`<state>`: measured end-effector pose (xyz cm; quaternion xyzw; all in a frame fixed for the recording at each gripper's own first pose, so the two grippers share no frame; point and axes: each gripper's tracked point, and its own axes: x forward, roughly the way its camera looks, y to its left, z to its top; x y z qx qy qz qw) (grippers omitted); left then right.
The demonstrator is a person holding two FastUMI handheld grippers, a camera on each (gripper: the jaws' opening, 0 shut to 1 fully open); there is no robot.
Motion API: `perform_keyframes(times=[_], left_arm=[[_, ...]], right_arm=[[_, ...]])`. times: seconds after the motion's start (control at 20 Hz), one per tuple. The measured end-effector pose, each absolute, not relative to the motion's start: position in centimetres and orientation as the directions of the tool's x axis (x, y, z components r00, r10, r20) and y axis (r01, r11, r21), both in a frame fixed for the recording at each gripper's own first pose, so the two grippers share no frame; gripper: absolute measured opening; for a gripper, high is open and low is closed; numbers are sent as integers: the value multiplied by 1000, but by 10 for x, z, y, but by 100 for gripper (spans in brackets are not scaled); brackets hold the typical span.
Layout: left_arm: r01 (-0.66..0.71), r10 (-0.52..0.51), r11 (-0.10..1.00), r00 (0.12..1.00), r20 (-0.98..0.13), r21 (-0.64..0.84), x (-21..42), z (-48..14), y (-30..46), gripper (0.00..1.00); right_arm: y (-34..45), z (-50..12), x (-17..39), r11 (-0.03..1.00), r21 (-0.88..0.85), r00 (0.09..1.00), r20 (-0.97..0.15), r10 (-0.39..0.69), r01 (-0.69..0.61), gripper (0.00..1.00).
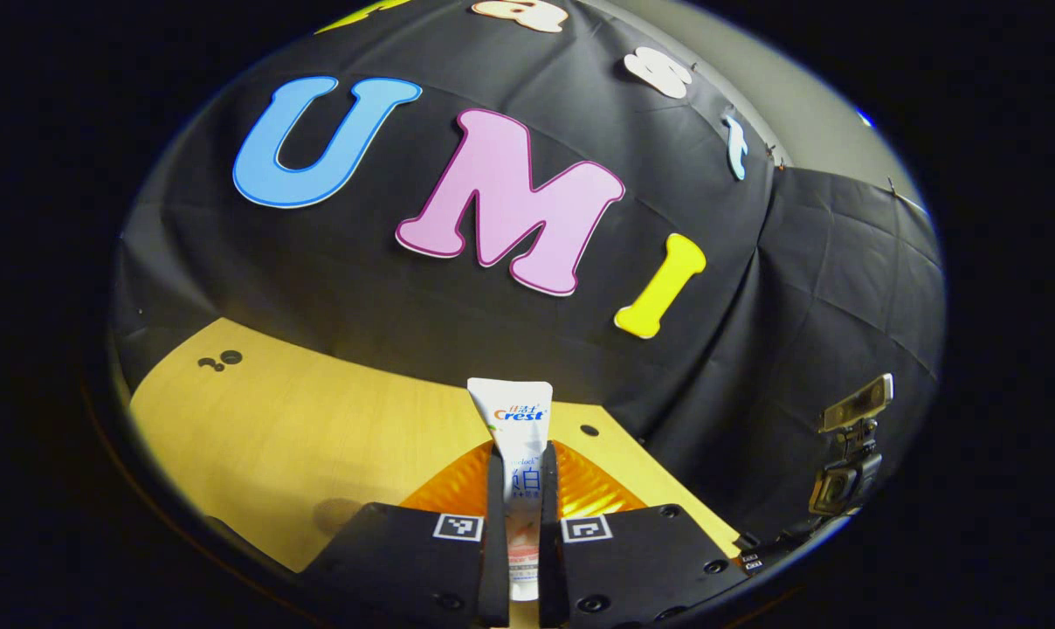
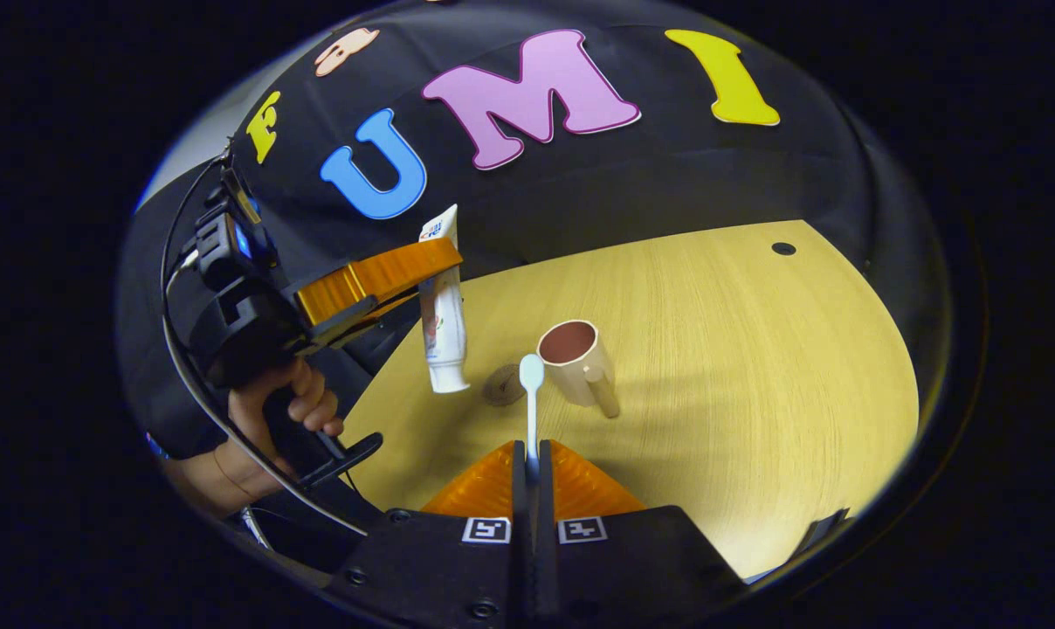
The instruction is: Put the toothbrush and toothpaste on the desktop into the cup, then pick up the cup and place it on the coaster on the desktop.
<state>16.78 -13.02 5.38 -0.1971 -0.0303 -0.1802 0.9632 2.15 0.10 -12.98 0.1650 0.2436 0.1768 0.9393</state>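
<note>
Two grippers: each is closed on one item, and both items are held above the desktop (image 2: 711, 349).
Left gripper (image 1: 521, 489): the toothpaste (image 1: 514, 437) is clamped between both fingers; in the right gripper view the same gripper (image 2: 423, 275) is seen held up by a hand (image 2: 296, 397), with the tube (image 2: 442, 323) hanging cap-down and slightly tilted, to the left of the cup and well above the wood.
Right gripper (image 2: 532, 463): the toothbrush (image 2: 532, 397) is pinched by its handle, with the head pointing forward, just short of the cup as seen along the fingers.
Cup (image 2: 575, 362): it stands upright on the desktop with its mouth open and nothing seen inside; a handle projects on the near right side.
Coaster (image 2: 501, 384): a small round disc lies flat just left of the cup, partly hidden behind the brush head.
Step judged in hand: the two items are to be brought over the cup mouth and dropped in.
Advice, toothpaste: the tube is best centred over the opening, lowered until the cap is below the rim, and only then released, since a high drop could tip the cup.
Advice, toothbrush: one end should be angled down into the mouth before the grip is eased.
Order: one item at a time is best inserted, so that the grippers are kept apart.
Risk: the rim or handle may be nudged and the cup pushed over.
</note>
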Motion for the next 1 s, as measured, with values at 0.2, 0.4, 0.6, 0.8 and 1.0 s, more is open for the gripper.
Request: perform_keyframes(times=[0.2, 0.4, 0.6, 0.8, 1.0], left_arm=[[327, -268, 861, 943, 197, -389, 213, 53, -128, 18], [323, -259, 875, 942, 214, -361, 246, 35, -141, 18], [273, -234, 889, 961, 149, -367, 274, 5, -148, 18], [256, -241, 906, 967, 87, -338, 290, -20, -159, 19], [259, -265, 911, 964, 24, -322, 294, -43, -168, 21]], right_arm=[[-20, -135, 20, 890, 387, 821, -408, 400, -241, 5], [-44, -140, 25, 897, 381, 822, -422, 384, -223, 5], [-60, -144, 27, 901, 377, 819, -434, 375, -213, 5], [-70, -151, 30, 906, 374, 814, -451, 365, -199, 5], [-73, -150, 39, 905, 383, 820, -447, 357, -185, 5]])
